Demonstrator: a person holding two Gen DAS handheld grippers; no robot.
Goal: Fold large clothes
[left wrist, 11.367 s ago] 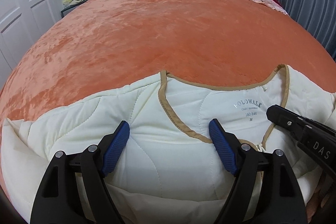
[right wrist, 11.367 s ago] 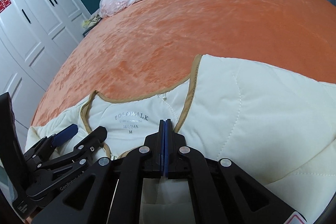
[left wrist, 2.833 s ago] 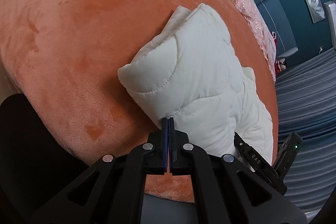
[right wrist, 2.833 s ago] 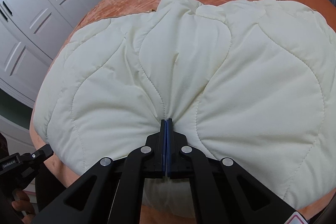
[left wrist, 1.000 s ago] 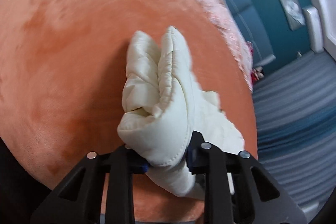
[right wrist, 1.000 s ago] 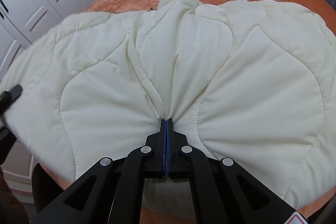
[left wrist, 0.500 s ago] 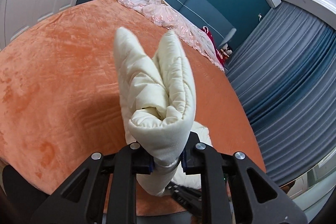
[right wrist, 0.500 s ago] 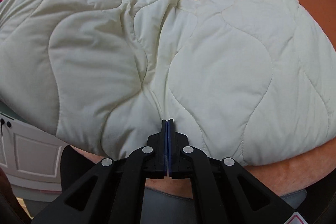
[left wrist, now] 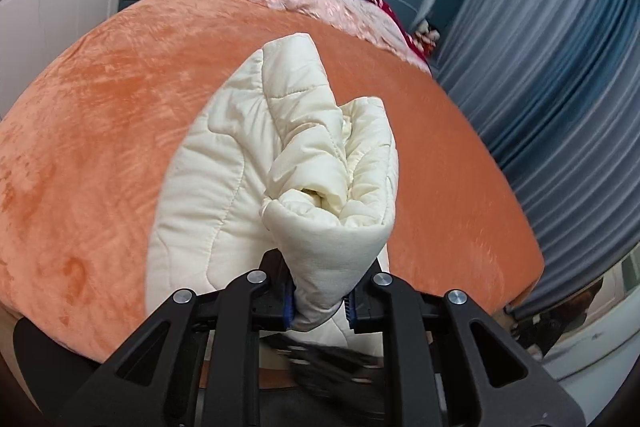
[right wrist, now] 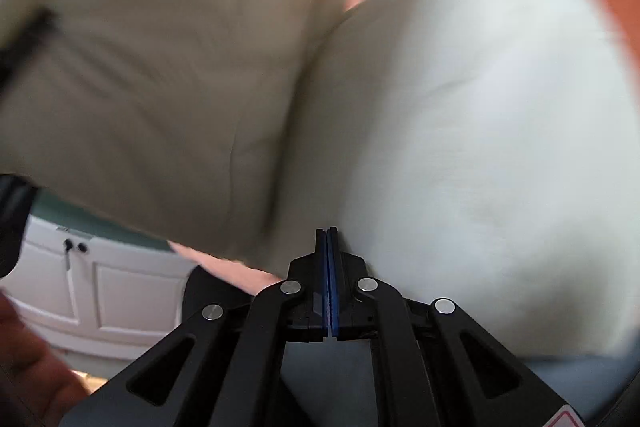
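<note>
Mid-fold on the orange bed: cream quilted jacket bunched thick between the pads of the left gripper, clamped and raised, likely to swing one half over the other. Right gripper pressed closed at the jacket's near edge, seemingly pinching fabric there as an anchor, though blur hides the contact.

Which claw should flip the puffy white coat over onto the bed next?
Probably the left claw. It grips a thick bunch of the coat raised above the bed, ready to carry across. The right claw looks shut at the coat's near edge, better for anchoring.
</note>
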